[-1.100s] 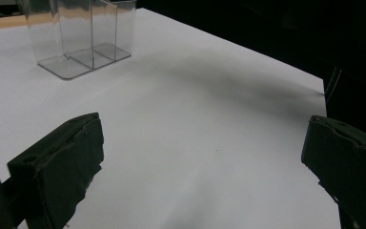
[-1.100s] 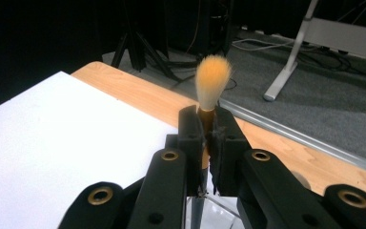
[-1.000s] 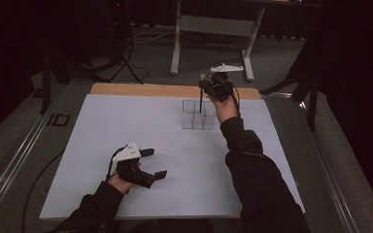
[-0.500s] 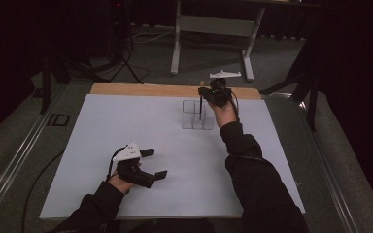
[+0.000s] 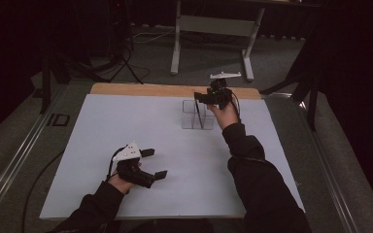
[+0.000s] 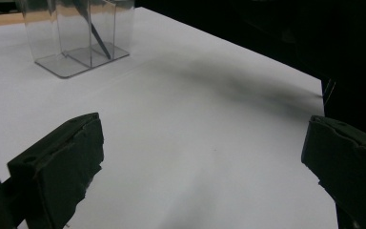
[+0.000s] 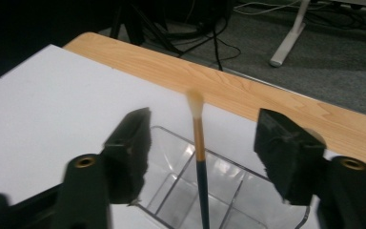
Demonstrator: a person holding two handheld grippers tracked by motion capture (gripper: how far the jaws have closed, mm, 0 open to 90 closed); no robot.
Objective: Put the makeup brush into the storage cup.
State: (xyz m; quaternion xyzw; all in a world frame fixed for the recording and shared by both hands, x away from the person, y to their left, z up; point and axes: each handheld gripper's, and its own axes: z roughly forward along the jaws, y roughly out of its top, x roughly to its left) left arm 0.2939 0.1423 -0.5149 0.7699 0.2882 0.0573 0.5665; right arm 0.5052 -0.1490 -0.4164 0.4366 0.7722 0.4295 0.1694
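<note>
- The right claw [image 7: 200, 143] hangs just above the clear organizer [image 7: 219, 200], its jaws spread wide with nothing between them touching either pad.
- The paintbrush [image 7: 199, 143] stands in a compartment of that organizer, bristle end up, rising in the gap between the two jaws and apart from both. I judge the placing step essentially done: the brush rests on its own, leaning against a divider.
- In the high view the right claw [image 5: 212, 97] sits over the organizer [image 5: 194, 119] at the far side of the counter [image 5: 126, 121].
- The left claw [image 5: 148, 164] rests low over the counter, well to the near side of the organizer, jaws apart and holding nothing; ahead of it the organizer [image 6: 78, 38] shows the dark handle [image 6: 97, 40] slanting inside.
- The next move likely calls for lifting the right claw straight up, keeping the jaws spread so neither pad catches the bristles and tips the brush out.
</note>
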